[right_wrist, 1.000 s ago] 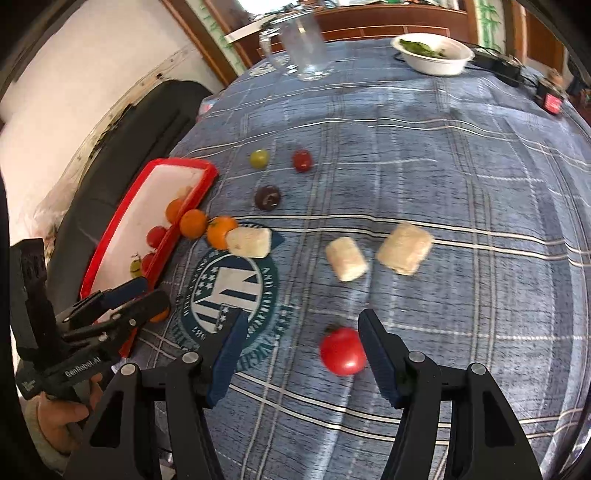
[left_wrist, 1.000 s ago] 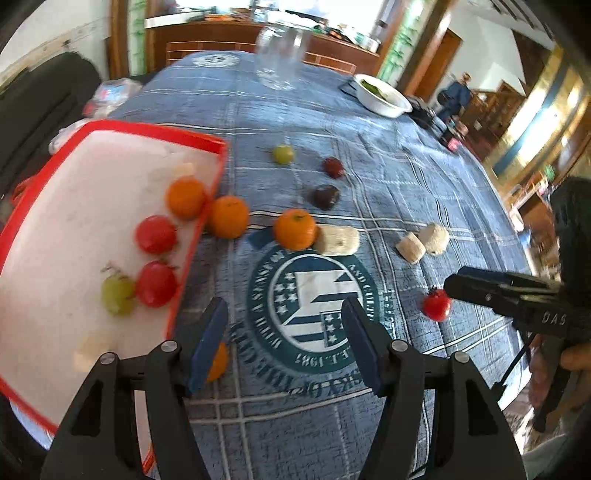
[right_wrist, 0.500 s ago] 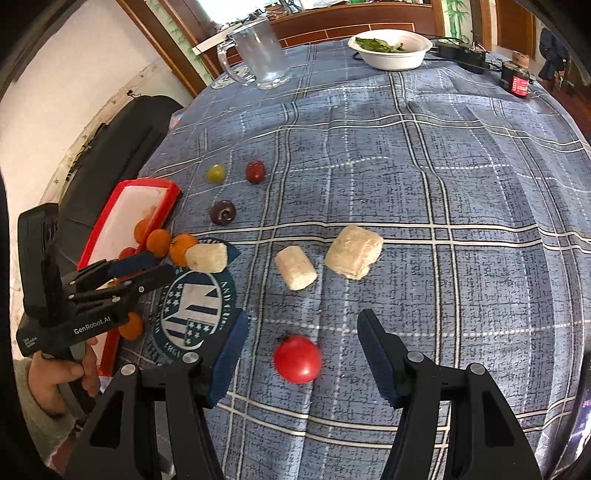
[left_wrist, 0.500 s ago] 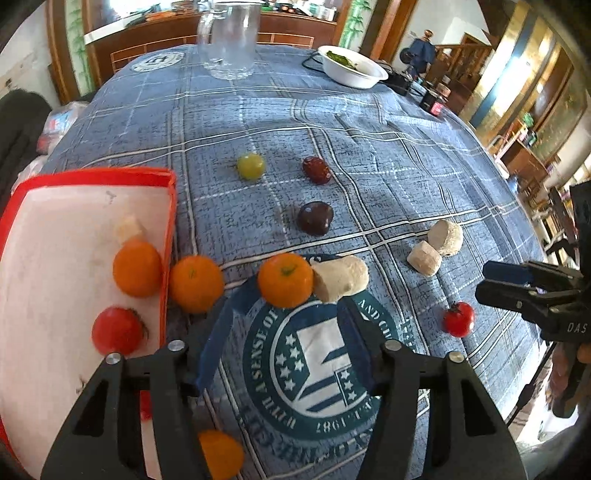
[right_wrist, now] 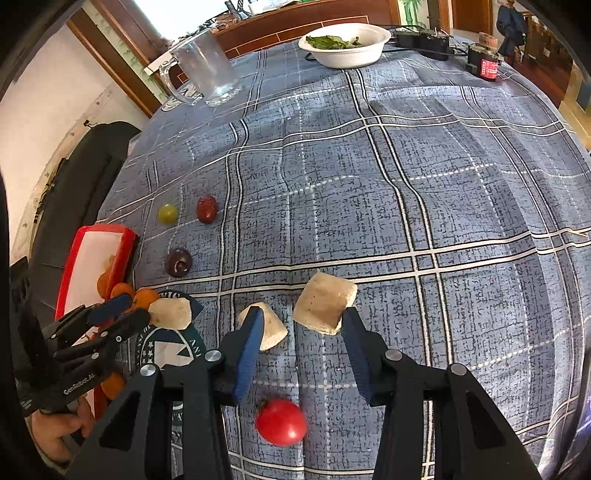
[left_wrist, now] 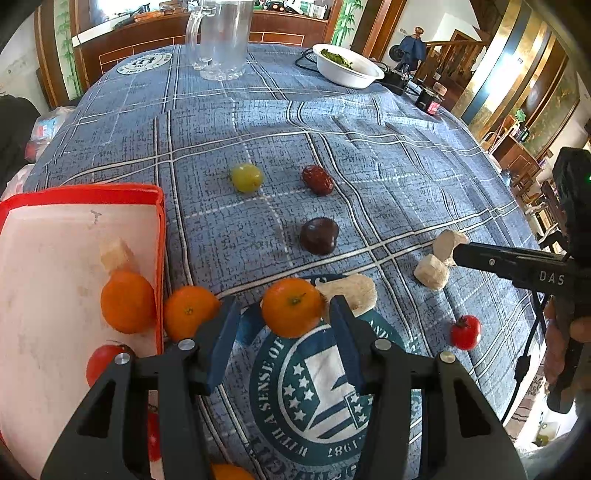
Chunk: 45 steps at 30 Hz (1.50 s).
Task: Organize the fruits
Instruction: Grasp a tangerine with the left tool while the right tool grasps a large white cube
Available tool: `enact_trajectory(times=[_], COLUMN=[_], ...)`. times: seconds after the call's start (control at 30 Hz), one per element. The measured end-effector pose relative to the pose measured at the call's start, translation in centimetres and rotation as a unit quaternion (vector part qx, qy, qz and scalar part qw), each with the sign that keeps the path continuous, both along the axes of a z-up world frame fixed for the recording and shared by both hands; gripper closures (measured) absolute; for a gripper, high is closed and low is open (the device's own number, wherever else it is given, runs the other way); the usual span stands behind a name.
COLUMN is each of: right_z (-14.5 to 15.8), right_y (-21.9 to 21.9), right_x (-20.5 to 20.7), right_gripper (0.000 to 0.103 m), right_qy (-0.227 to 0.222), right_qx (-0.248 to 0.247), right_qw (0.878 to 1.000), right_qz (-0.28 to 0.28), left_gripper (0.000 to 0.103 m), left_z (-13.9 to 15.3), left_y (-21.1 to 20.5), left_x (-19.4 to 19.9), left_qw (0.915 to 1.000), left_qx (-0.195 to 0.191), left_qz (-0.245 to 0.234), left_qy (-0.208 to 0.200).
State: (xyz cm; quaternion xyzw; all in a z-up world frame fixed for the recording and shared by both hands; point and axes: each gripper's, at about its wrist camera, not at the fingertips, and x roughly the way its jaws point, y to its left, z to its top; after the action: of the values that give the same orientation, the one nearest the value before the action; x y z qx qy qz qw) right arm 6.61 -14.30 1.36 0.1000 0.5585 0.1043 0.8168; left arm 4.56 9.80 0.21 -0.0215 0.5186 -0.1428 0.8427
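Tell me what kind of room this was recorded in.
Most likely a home dining room: a table under a blue plaid cloth, a glass mug and a bowl of greens on it, a wooden sideboard and a staircase behind.

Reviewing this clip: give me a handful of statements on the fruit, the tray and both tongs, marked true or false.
1. The left tongs are open, with an orange between the fingers. True.
2. The right tongs are shut on the red tomato. False: they are open, and the tomato lies on the cloth between the arms, behind the fingertips.
3. The green grape lies in the red-rimmed tray. False: it lies on the tablecloth.
4. The glass mug stands upright. True.
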Motion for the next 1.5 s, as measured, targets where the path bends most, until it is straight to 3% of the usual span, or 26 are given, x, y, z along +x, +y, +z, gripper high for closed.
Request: enact_trajectory(times=[0.23, 0.4, 0.47, 0.53, 0.7, 0.8, 0.9, 1.1, 1.37, 1.5], right_z=[-1.0, -2.1, -2.0, -2.0, -1.9, -1.7, -1.3, -0.9, -0.7, -0.5], right_y=[-0.4, -1.0, -0.7, -0.4, -0.3, -0.4, -0.4, -0.7, -0.7, -0.2], right_x=[0.5, 0.8, 0.8, 0.9, 1.1, 0.9, 0.6, 0.4, 0.1, 0.1], right_gripper=[0.058, 0.060, 0.068, 0.068, 0.068, 0.068, 0.068, 0.068, 0.068, 0.068], right_qy=[0.017, 0.028, 0.026, 0.024, 0.022, 0.019, 0.016, 0.012, 0.008, 0.005], right_qx=[-0.001, 0.010, 0.012, 0.004, 0.000, -0.001, -0.002, -0.003, -0.003, -0.005], right_qw=[1.000, 0.999, 0.999, 1.000, 1.000, 1.000, 1.000, 1.000, 1.000, 1.000], right_qz=[-0.020, -0.032, -0.018, -0.012, -0.007, -0.005, -0.001, 0.002, 0.005, 0.010], left_gripper=[0.054, 0.054, 0.054, 0.054, 0.055, 0.055, 0.055, 0.055, 0.055, 0.071], left_z=[0.1, 0.2, 0.1, 0.0, -0.2, 0.2, 0.5, 0.1, -1.2, -1.3], left_y=[0.1, -0.9, -1.3, -1.6, -1.0, -1.7, -2.8, -2.8, -4.1, -4.2], left_x=[1.6, 0.7, 0.1, -0.3, -0.2, -0.8, -1.7, -1.5, -2.2, -2.0], left_qw=[0.9999, 0.9997, 0.9993, 0.9988, 0.9979, 0.9914, 0.9856, 0.9870, 0.9909, 0.9945], left_qx=[-0.010, -0.003, -0.003, 0.005, -0.034, -0.095, -0.117, -0.102, -0.032, -0.031], left_qz=[0.007, -0.025, -0.037, -0.049, -0.054, -0.088, -0.118, -0.118, -0.125, -0.097], left_qy=[0.002, -0.004, 0.000, -0.005, 0.009, 0.022, 0.032, 0.037, 0.036, 0.025])
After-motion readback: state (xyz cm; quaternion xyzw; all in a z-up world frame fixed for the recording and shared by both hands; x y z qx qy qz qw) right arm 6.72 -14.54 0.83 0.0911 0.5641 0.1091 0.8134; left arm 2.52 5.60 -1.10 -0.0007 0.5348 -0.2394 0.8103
